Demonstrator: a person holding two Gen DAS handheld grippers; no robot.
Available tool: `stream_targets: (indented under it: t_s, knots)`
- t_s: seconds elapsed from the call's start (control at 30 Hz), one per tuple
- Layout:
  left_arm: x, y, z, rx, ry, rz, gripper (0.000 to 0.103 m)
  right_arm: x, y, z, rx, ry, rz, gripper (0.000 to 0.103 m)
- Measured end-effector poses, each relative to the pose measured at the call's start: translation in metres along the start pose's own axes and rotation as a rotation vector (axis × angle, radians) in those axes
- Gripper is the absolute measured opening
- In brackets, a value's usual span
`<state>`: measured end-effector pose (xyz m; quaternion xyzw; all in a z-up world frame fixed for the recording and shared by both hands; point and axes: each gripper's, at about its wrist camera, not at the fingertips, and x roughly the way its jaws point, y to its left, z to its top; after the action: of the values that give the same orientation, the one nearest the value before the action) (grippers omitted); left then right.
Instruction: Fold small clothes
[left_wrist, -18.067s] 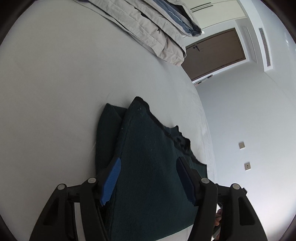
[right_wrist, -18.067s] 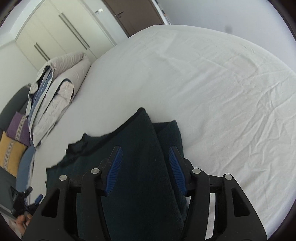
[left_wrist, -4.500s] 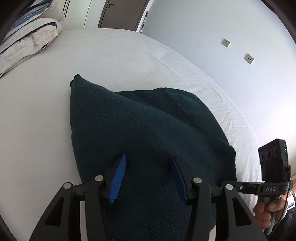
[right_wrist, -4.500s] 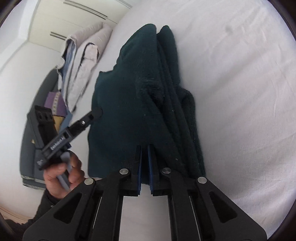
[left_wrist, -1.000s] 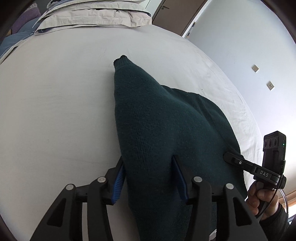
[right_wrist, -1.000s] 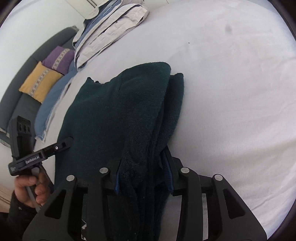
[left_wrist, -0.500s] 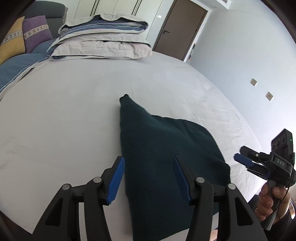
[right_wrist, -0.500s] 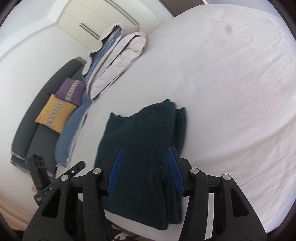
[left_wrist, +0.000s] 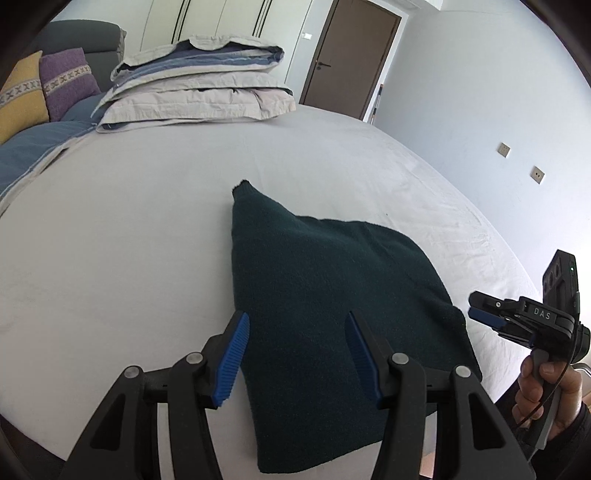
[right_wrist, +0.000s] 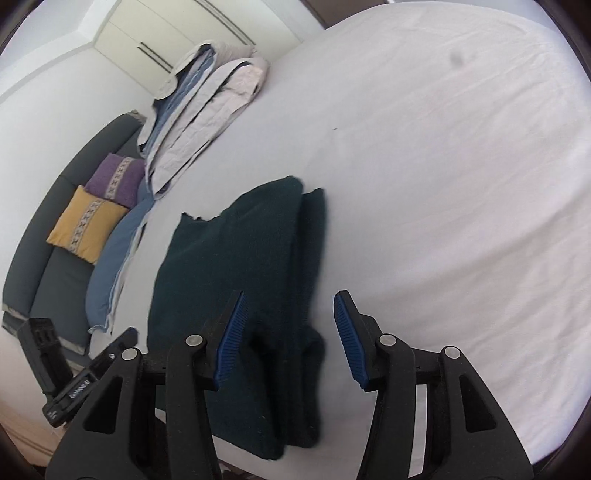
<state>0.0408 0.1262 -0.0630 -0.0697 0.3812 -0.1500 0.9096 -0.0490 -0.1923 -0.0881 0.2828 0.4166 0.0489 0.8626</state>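
Note:
A dark green knit garment (left_wrist: 325, 295) lies folded flat near the front edge of the white bed (left_wrist: 110, 229). In the right wrist view the garment (right_wrist: 236, 280) shows stacked layers along its right side. My left gripper (left_wrist: 295, 350) is open and empty, held above the garment's near edge. My right gripper (right_wrist: 288, 332) is open and empty, above the garment's near right part. The right gripper also shows in the left wrist view (left_wrist: 524, 321), off the garment's right edge. The left gripper's body shows in the right wrist view (right_wrist: 88, 376), its tips hidden.
A folded grey and blue duvet (left_wrist: 195, 92) lies at the far side of the bed. A dark sofa with yellow (right_wrist: 86, 225) and purple (right_wrist: 118, 181) cushions stands to the left. A brown door (left_wrist: 351, 59) is behind.
Both grippers have let go of the garment and drawn back and up from it. The garment now lies flat on the bed.

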Motion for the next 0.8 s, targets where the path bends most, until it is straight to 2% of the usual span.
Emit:
stream_targets:
  t_s: [0.03,0.1,0.13,0.17,0.2,0.23,0.3,0.4,0.47,0.5,0.57,0.7,0.8]
  knots:
    - [-0.007,-0.002,0.002,0.012,-0.026,0.016,0.063,-0.01,0.0,-0.001,-0.002,-0.02,0.002,0.048]
    - [-0.025,-0.01,0.005,0.05,-0.095,0.057,0.08,-0.032,0.008,-0.004,-0.052,-0.066,-0.023,0.048]
    - [-0.035,-0.016,0.007,0.074,-0.139,0.082,0.085,-0.046,0.014,-0.006,-0.09,-0.091,-0.039,0.048]
    - [-0.046,-0.022,0.008,0.101,-0.19,0.108,0.098,-0.059,0.022,-0.008,-0.131,-0.118,-0.054,0.048]
    - [-0.057,-0.03,0.009,0.128,-0.242,0.135,0.103,-0.071,0.03,-0.01,-0.173,-0.146,-0.071,0.048]
    - [-0.069,-0.037,0.009,0.154,-0.296,0.162,0.103,-0.082,0.04,-0.013,-0.217,-0.175,-0.09,0.049]
    - [-0.088,-0.051,0.011,0.202,-0.367,0.203,0.103,-0.103,0.059,-0.017,-0.29,-0.24,-0.123,0.058]
    - [-0.109,-0.066,0.014,0.23,-0.43,0.287,0.103,-0.137,0.083,-0.028,-0.355,-0.389,-0.164,0.086]
    - [-0.118,-0.07,0.014,0.22,-0.407,0.332,0.103,-0.158,0.096,-0.034,-0.381,-0.498,-0.192,0.1]
    - [-0.121,-0.071,0.015,0.206,-0.381,0.362,0.103,-0.166,0.101,-0.037,-0.395,-0.537,-0.207,0.101]
    - [-0.126,-0.07,0.015,0.185,-0.364,0.372,0.103,-0.176,0.112,-0.039,-0.434,-0.557,-0.239,0.103]
    - [-0.125,-0.06,0.01,0.106,-0.298,0.322,0.103,-0.182,0.125,-0.046,-0.49,-0.472,-0.28,0.103]
    - [-0.109,-0.054,0.002,0.074,-0.205,0.309,0.103,-0.173,0.129,-0.052,-0.495,-0.391,-0.38,0.103]
